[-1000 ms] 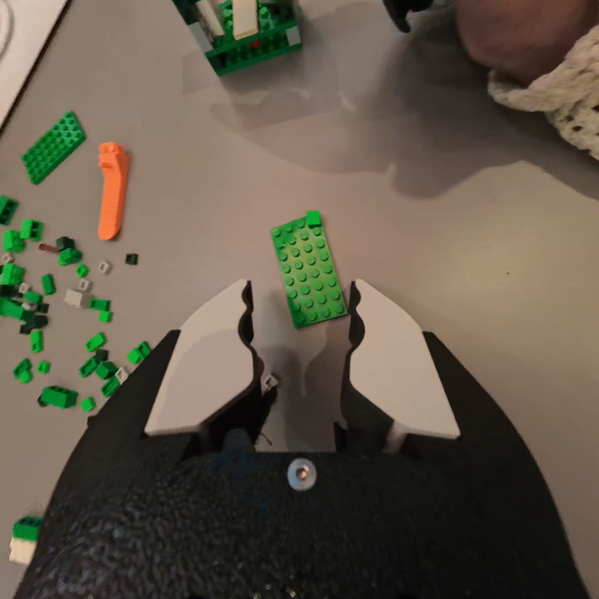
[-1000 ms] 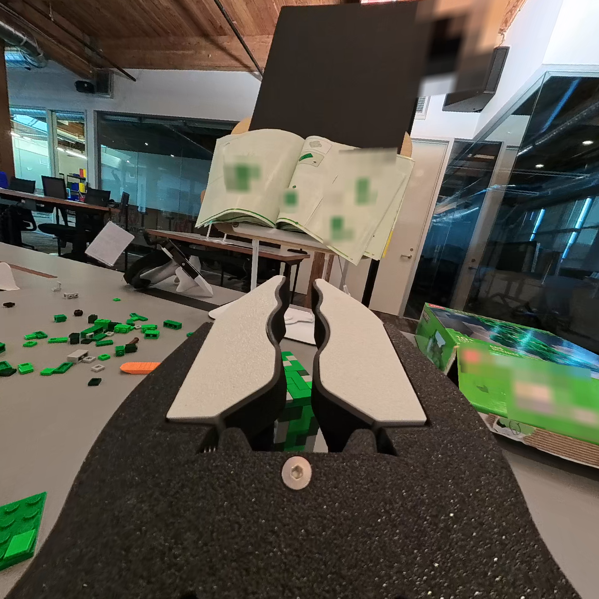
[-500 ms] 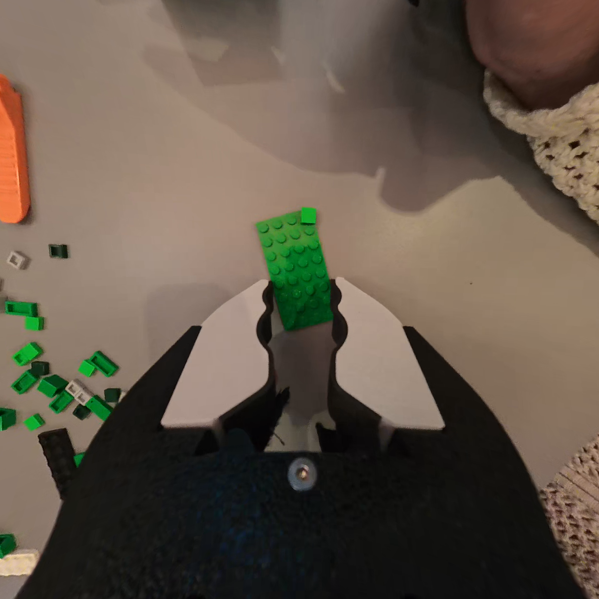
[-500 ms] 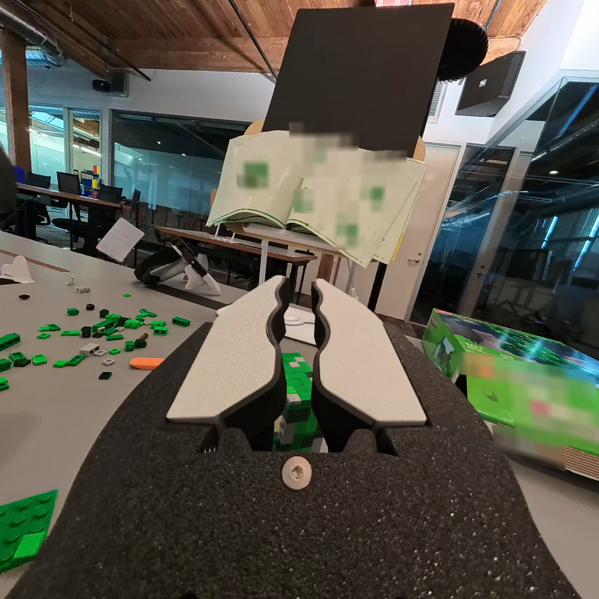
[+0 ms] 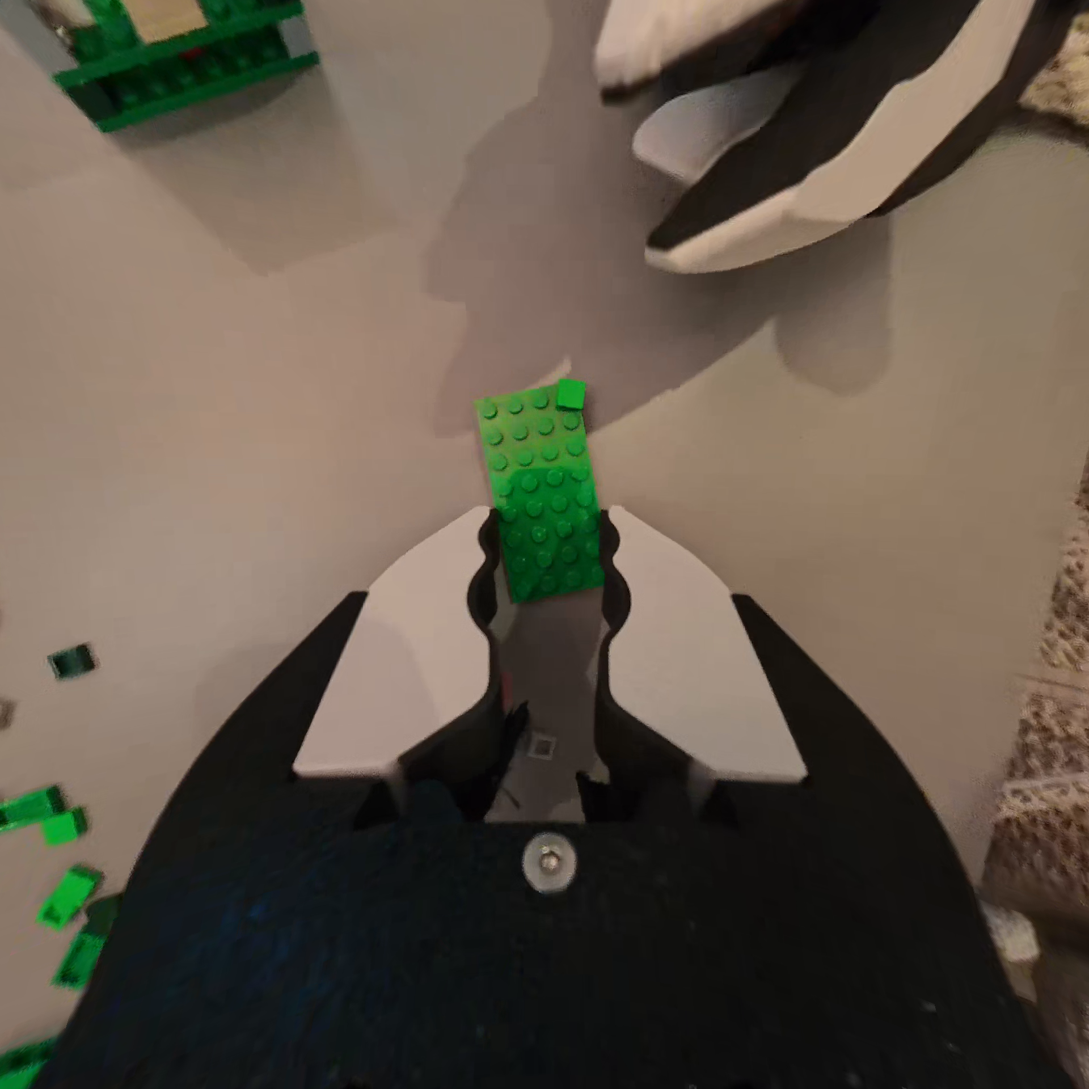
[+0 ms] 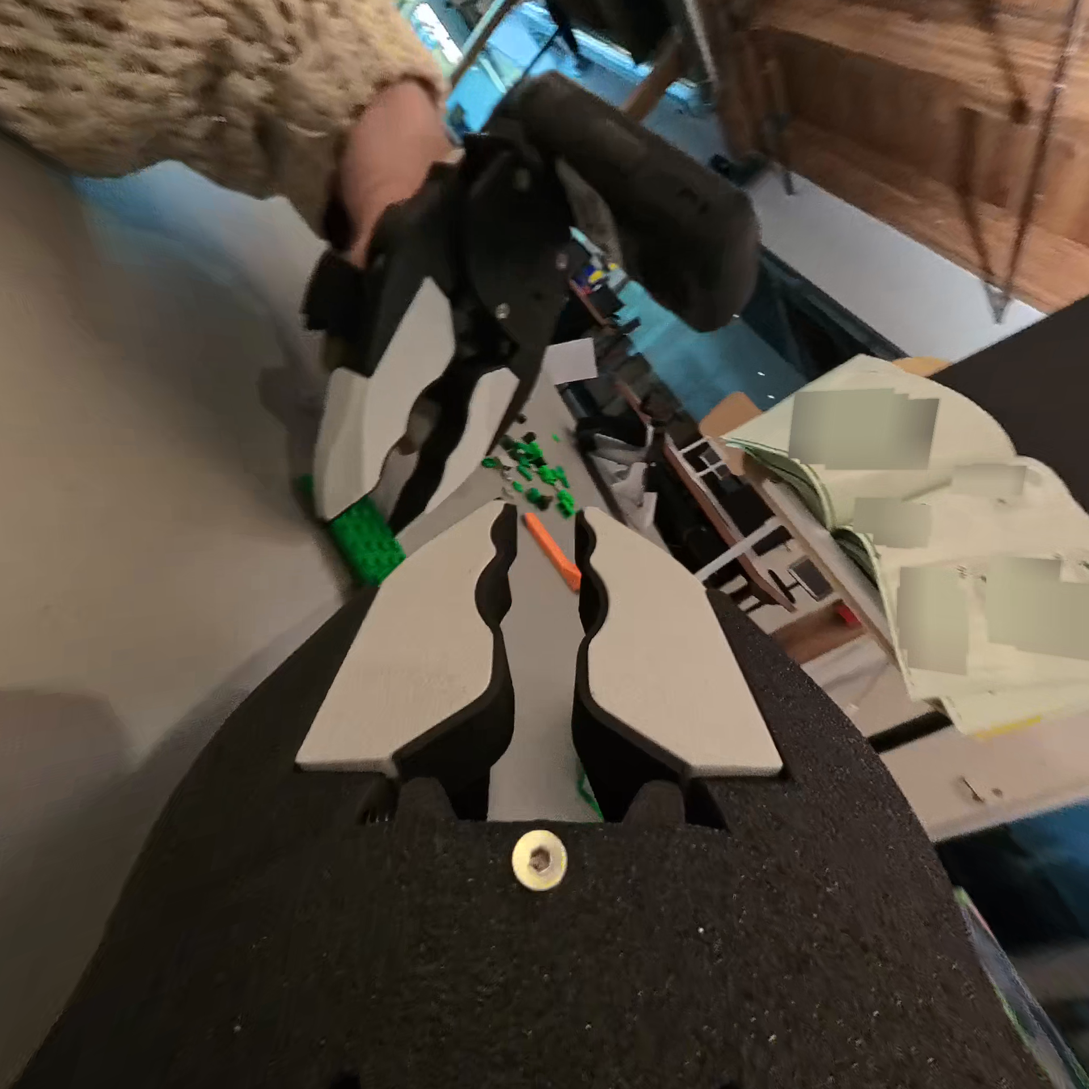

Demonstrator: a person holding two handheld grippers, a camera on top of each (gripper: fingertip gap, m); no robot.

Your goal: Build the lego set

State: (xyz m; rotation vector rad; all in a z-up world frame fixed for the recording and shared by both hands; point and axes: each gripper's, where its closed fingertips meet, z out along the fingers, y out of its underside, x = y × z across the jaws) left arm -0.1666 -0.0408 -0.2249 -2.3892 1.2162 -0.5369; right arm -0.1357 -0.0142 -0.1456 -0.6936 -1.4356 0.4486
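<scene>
Right gripper (image 6: pixel 545 518) now empty and parted, swung toward left gripper's (image 5: pixel 545 518) green plate (image 5: pixel 542 501).

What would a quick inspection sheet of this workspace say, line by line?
Surface: grey table, bare in the middle.
Job's things: green studded plate lying flat, one small green piece on its far corner; part-built green model at the far edge.
Clutter: loose green bricks scattered; orange tool beside them.
Grippers: left hand-held gripper closed on the plate's near end; right hand-held gripper open, holding nothing.
Cables: nothing seen.
Surroundings: open booklet on a stand, office desks behind, a knitted sleeve.
</scene>
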